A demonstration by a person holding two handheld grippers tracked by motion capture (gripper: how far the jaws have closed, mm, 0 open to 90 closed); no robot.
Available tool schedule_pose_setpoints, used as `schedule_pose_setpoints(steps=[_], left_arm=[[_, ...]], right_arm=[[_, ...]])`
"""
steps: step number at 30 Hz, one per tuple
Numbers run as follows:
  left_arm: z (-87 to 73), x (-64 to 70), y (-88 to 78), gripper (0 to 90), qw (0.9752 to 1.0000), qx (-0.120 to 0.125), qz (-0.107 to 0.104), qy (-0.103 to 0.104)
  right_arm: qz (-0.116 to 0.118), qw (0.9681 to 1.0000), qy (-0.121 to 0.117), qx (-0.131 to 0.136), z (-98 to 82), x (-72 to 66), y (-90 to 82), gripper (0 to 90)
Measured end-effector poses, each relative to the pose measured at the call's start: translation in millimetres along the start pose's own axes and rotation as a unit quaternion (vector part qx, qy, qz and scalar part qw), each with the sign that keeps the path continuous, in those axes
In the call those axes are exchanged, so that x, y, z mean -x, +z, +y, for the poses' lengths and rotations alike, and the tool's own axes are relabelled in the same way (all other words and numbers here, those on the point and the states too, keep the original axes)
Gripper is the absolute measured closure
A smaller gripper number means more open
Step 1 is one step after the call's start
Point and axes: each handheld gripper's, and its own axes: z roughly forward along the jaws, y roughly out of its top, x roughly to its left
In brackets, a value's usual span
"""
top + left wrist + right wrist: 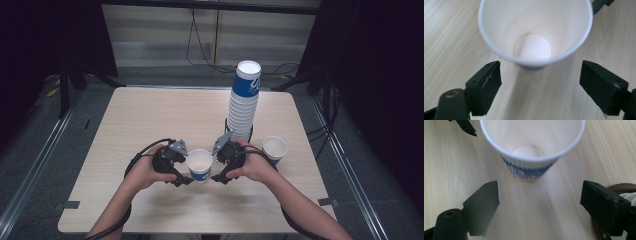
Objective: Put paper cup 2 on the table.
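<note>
the paper cup [199, 165] stood upright on the table [150, 120], in front of the tall cup stack [244, 100] and flanked by both tools. the left gripper [186, 180] sat just left of the cup, jaws wide, nothing between them. the right gripper [218, 178] sat just right of the cup, jaws likewise wide and empty. in both gripper views the cup lay ahead of the pads, apart from them. a second cup [274, 148] stood right of the first, near the stack's base. judgement: one gripper should advance until the cup wall lies squarely between its pads, then close gently below the rim; a hard squeeze would likely crumple the wall or tip the cup.
</note>
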Motion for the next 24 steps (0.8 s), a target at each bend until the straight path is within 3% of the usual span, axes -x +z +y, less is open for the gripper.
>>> schedule_pose_setpoints(steps=[8,24], left_arm=[[-2.4,-0.5,-2.3,17.7,1.0,0.003,0.004,-0.006],[-8.8,-3.8,-9.2,17.3,0.9999,0.004,0.011,-0.009]], right_arm=[[0.002,0.9999,0.007,0.009,-4.2,-3.6,-5.1,14.2],[0.007,0.9982,0.021,0.056,-24.6,-12.6,-19.9,12.9]])
